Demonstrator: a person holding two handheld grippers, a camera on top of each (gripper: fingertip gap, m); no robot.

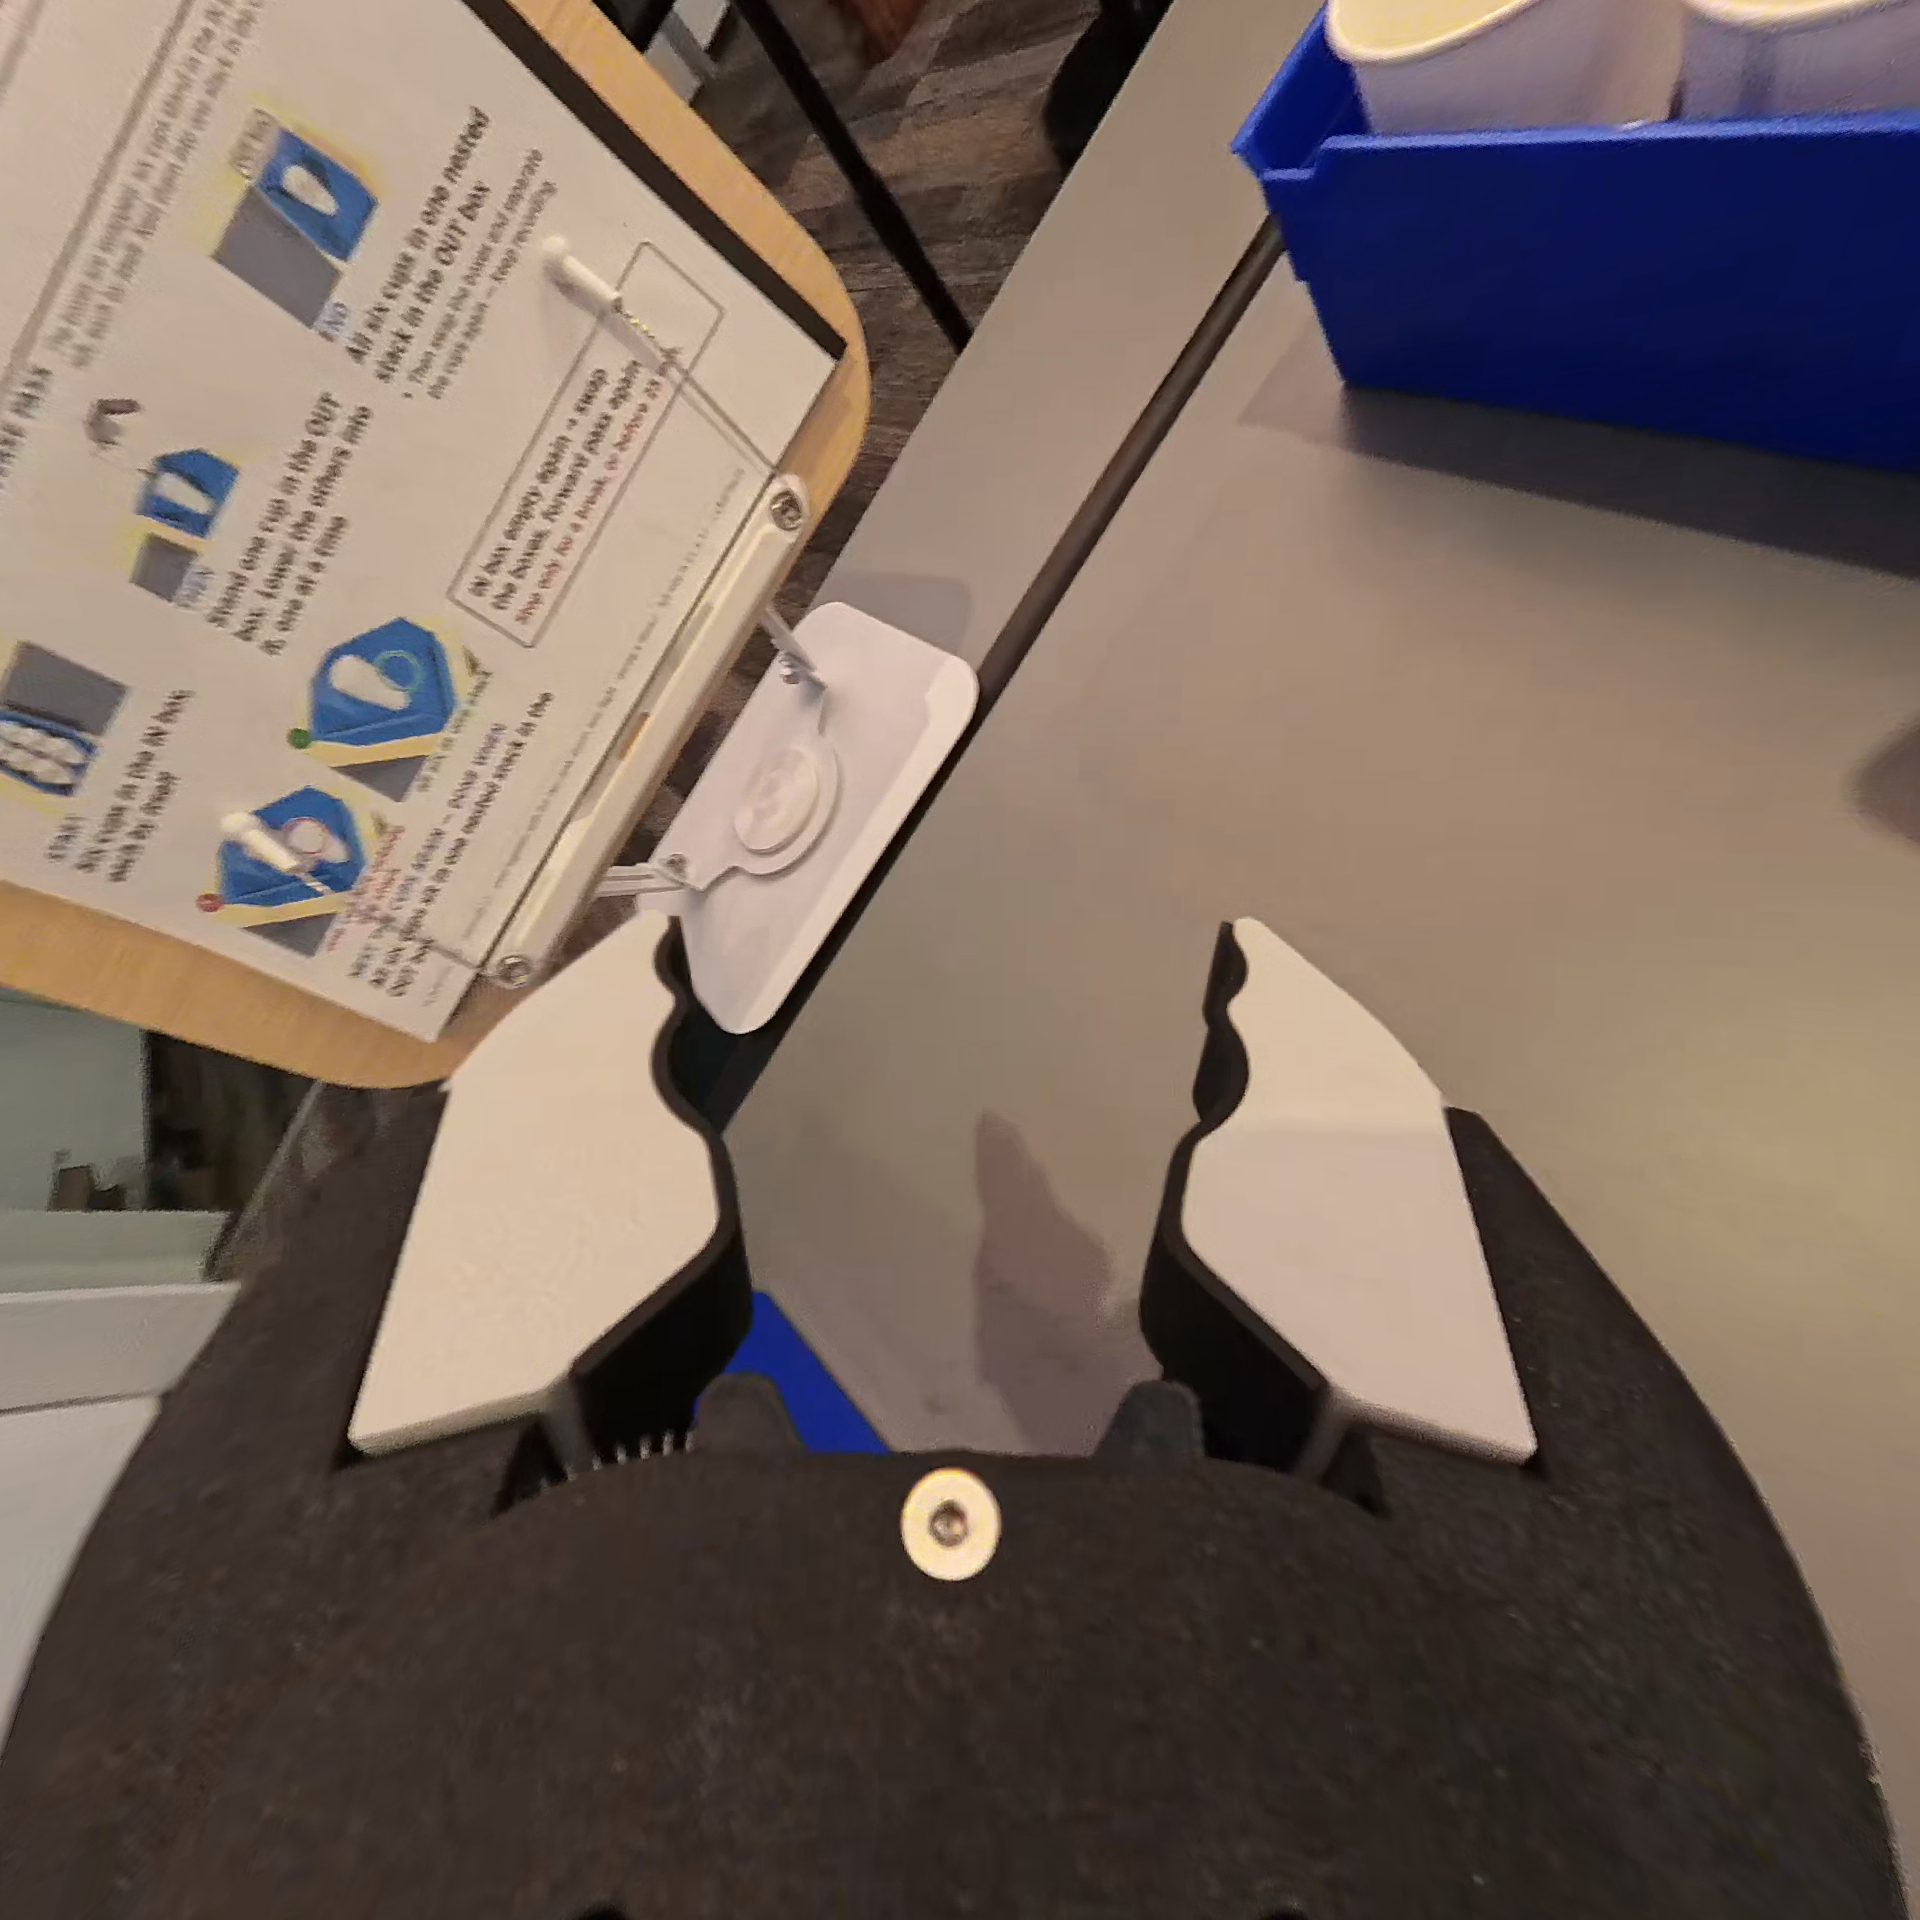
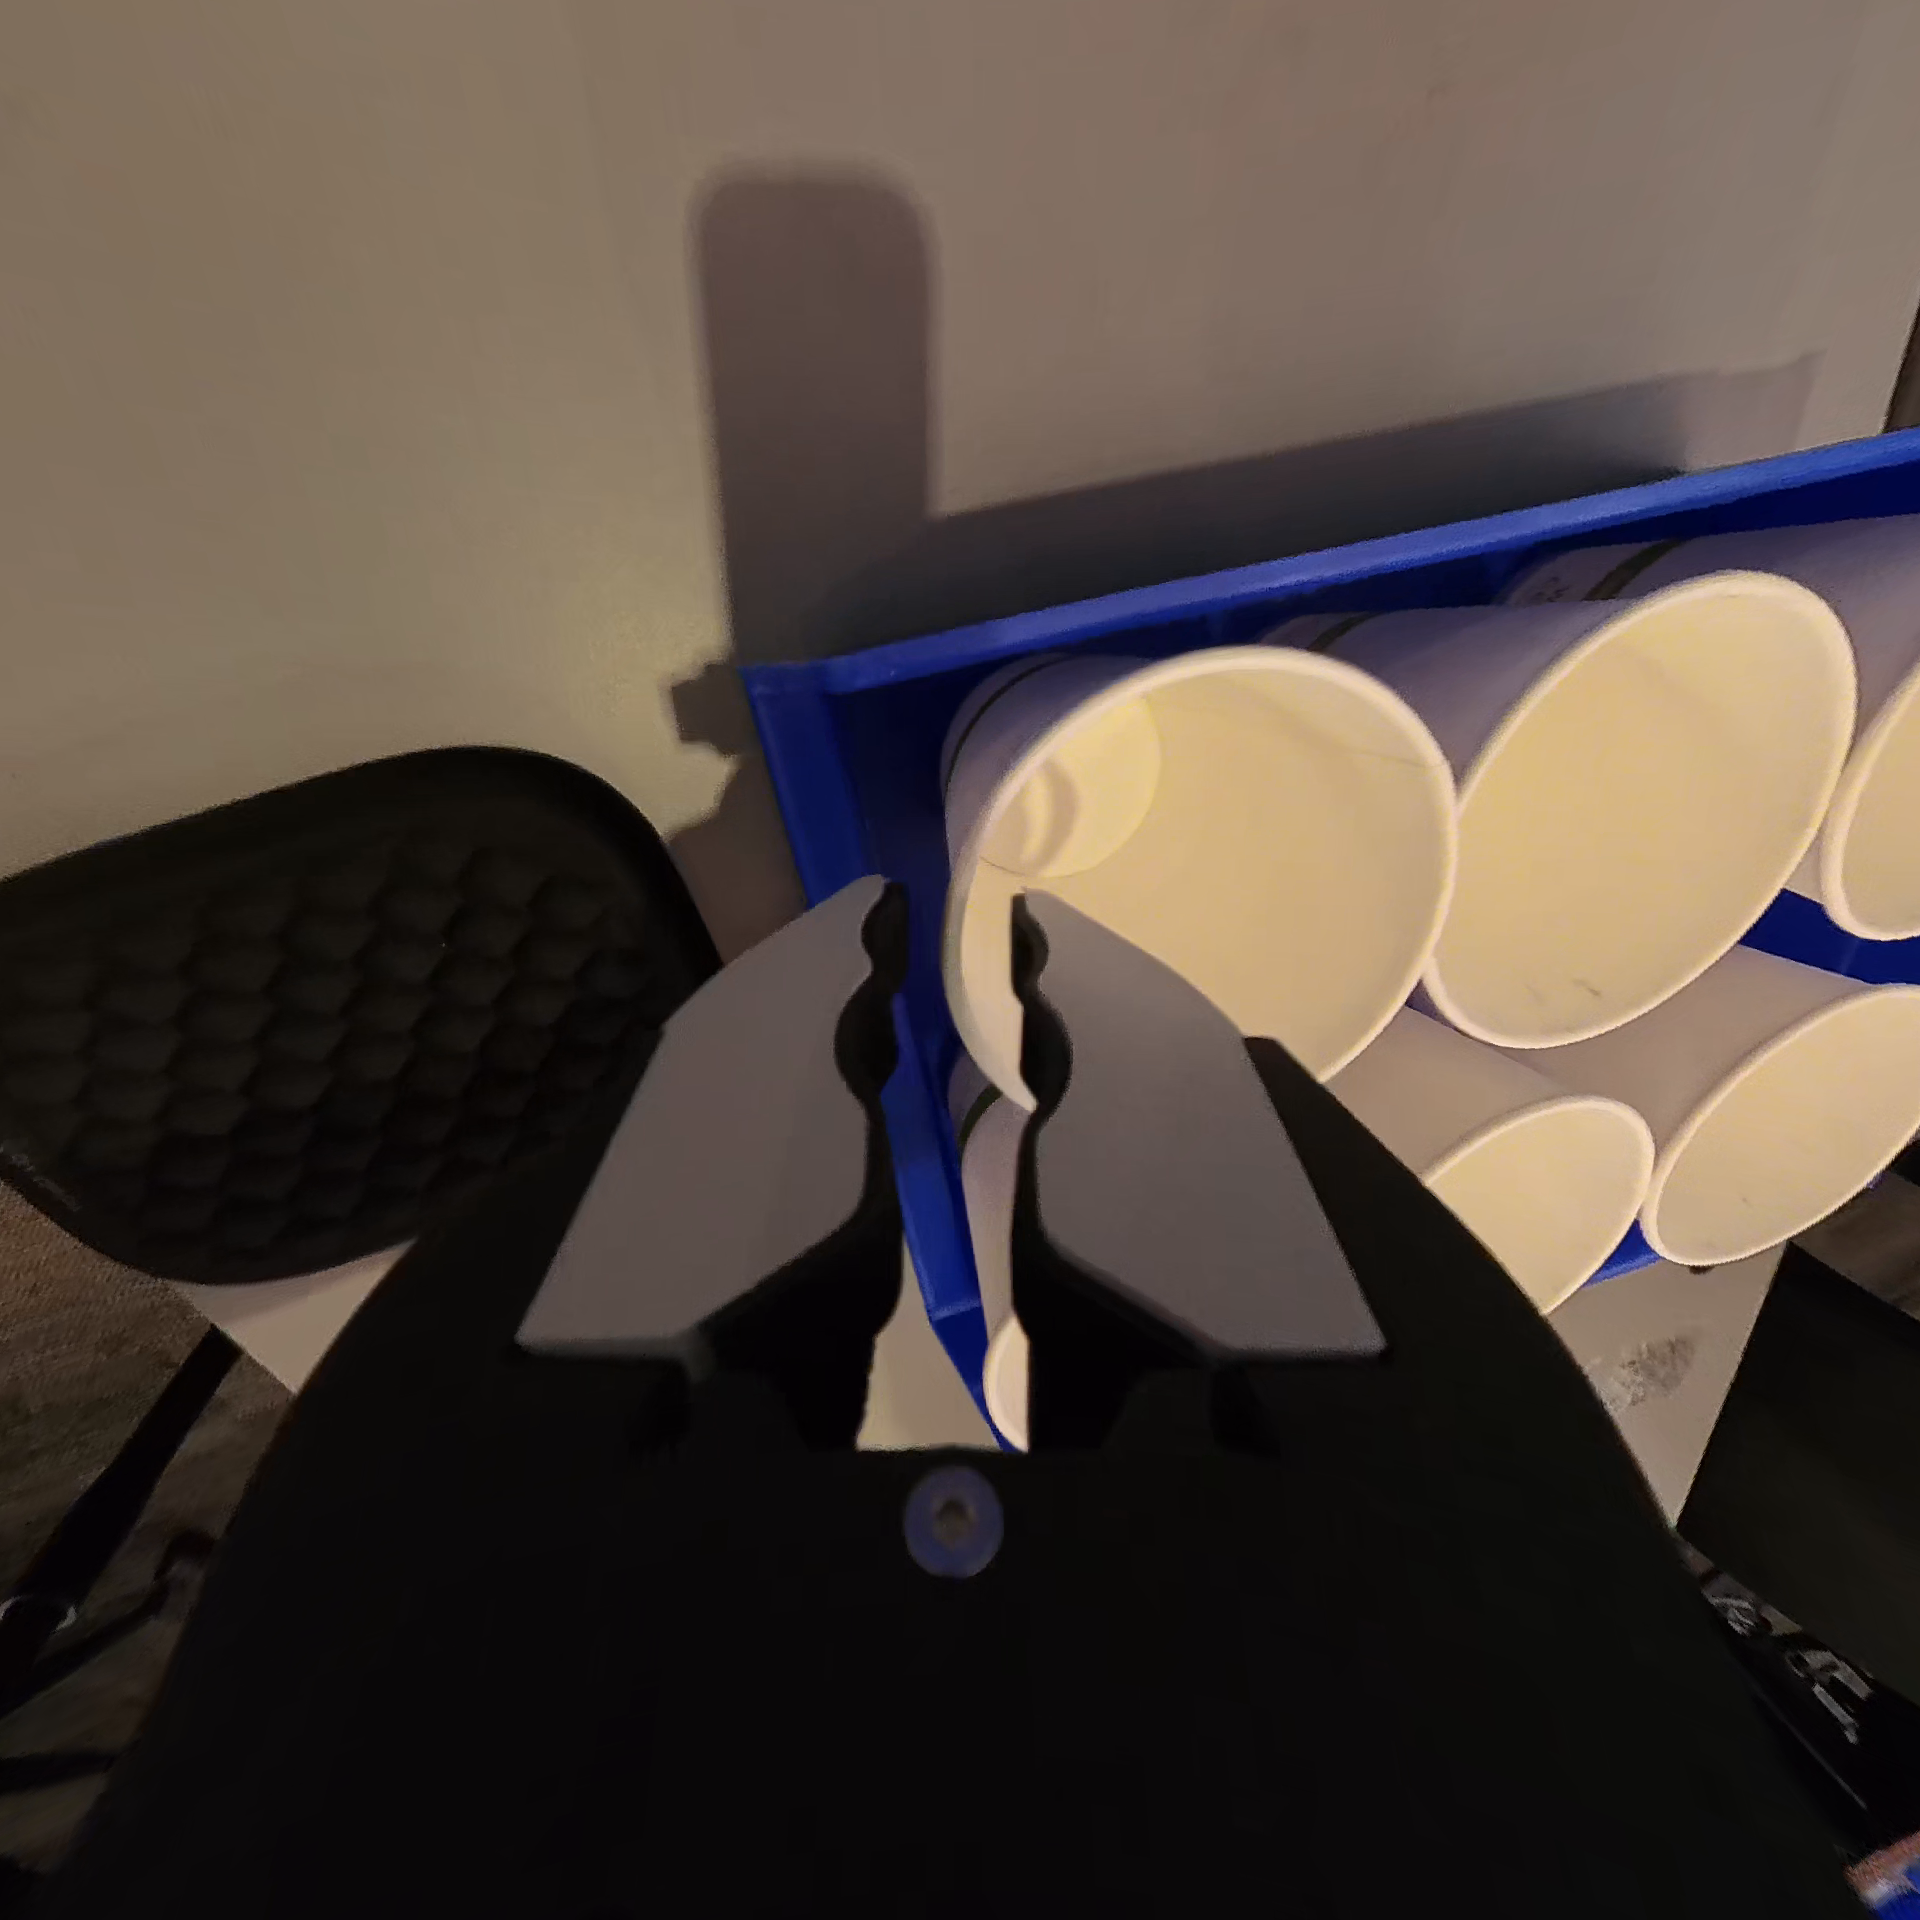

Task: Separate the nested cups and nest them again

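Several white paper cups lie separate in a blue bin (image 2: pixel 1143 613). My right gripper (image 2: pixel 951 899) is at the bin's left end, its jaws narrowed to a small gap. They straddle the rim of the nearest cup (image 2: pixel 1226 831): the right finger is inside the cup, the left finger outside over the bin wall. A sliver of blue shows between the left pad and the cup wall. My left gripper (image 1: pixel 951 925) is wide open and empty over the grey table (image 1: pixel 1455 831). The blue bin (image 1: pixel 1610 270) with cups (image 1: pixel 1475 62) lies far up and right of it.
An instruction sheet (image 1: pixel 364 468) on a wooden board stands on a white base plate (image 1: pixel 831 810) at the table's left edge. A bit of something blue (image 1: pixel 800 1382) shows under the left gripper. A black mesh chair (image 2: pixel 312 987) stands left of the bin.
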